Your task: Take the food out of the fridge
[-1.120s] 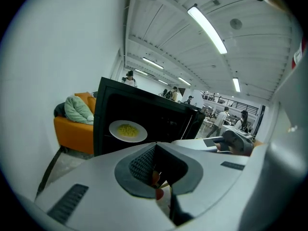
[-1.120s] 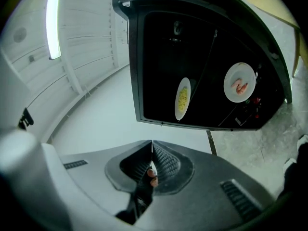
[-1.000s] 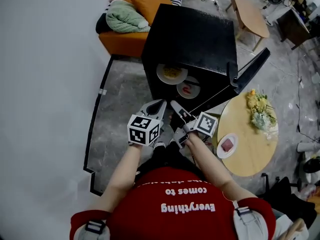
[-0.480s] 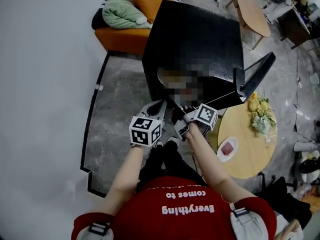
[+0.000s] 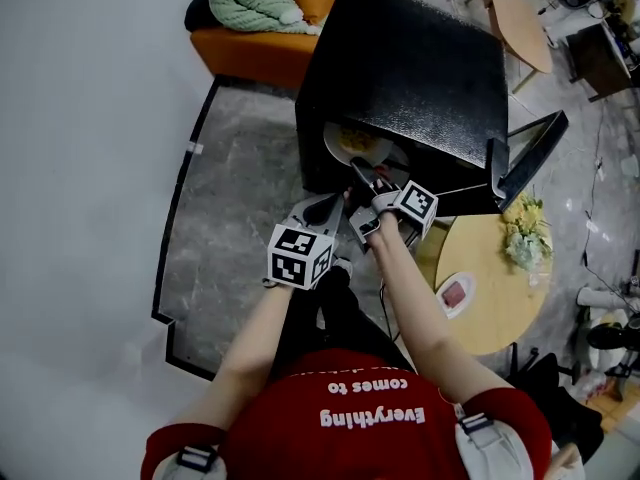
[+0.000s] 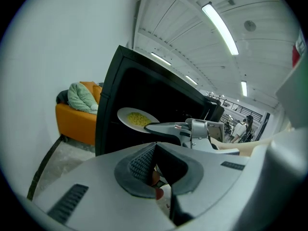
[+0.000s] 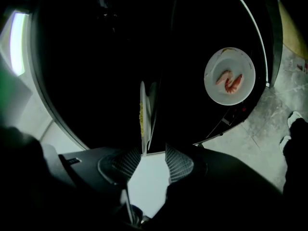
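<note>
My right gripper (image 7: 154, 154) is opening its jaws. The rim of the plate of yellow food (image 7: 143, 114) stands between the pads, close to one of them and not pinched. That plate sits inside the black fridge (image 5: 420, 68), edge-on at the centre of my right gripper view. My left gripper (image 6: 154, 149) has its jaws together on nothing and waits low in its own frame.

The worry is a shallow bite. If I close on only the lip, the plate may tip as it leaves the shelf and the loose yellow food could slide off (a rolled wrist would make that worse). Swinging wide could also knock the shrimp plate (image 7: 228, 76).

Only the right gripper view shows that shrimp plate, at its upper right. The left gripper view shows the yellow heap lying flat on its plate. The head view alone shows the wooden table (image 5: 500, 318) at lower right.
</note>
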A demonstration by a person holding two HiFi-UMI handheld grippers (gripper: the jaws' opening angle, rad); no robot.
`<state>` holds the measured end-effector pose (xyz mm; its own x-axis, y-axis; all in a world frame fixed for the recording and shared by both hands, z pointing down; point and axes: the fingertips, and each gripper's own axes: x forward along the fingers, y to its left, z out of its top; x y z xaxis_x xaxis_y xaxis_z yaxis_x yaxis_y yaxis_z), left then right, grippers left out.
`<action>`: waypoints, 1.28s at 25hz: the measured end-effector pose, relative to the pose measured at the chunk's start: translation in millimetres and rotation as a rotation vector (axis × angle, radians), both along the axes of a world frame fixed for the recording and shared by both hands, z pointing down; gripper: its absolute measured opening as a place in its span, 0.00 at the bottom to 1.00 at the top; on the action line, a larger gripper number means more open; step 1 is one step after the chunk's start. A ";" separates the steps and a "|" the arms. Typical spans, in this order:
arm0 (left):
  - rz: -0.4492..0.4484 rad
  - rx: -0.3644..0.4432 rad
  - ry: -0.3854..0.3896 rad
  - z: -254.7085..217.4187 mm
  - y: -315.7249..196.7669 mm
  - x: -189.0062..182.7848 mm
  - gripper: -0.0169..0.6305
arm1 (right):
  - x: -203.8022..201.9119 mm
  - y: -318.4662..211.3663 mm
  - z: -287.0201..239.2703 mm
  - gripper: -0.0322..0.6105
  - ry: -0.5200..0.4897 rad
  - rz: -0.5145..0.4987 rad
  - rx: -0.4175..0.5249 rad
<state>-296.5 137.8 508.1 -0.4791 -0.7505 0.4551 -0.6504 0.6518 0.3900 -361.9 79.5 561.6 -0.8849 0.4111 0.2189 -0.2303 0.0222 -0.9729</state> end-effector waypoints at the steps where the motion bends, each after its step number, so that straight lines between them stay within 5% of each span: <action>1: 0.001 -0.003 0.001 1.1 0.8 0.4 0.02 | -1.2 -1.5 0.9 0.27 -0.001 0.010 0.008; 5: 0.003 -0.005 0.011 5.4 3.3 3.8 0.02 | -3.9 -6.0 5.7 0.25 -0.022 0.033 0.052; 9: 0.017 -0.004 0.019 4.8 2.8 9.4 0.02 | -7.7 -3.8 -2.6 0.10 -0.027 0.039 0.039; 18: 0.035 -0.005 -0.021 -13.2 2.8 10.9 0.02 | 9.4 -0.9 -8.0 0.08 -0.016 0.044 -0.037; 32: 0.104 0.011 -0.109 -51.5 -6.7 44.7 0.02 | 93.6 0.7 -34.7 0.08 -0.065 0.018 -0.072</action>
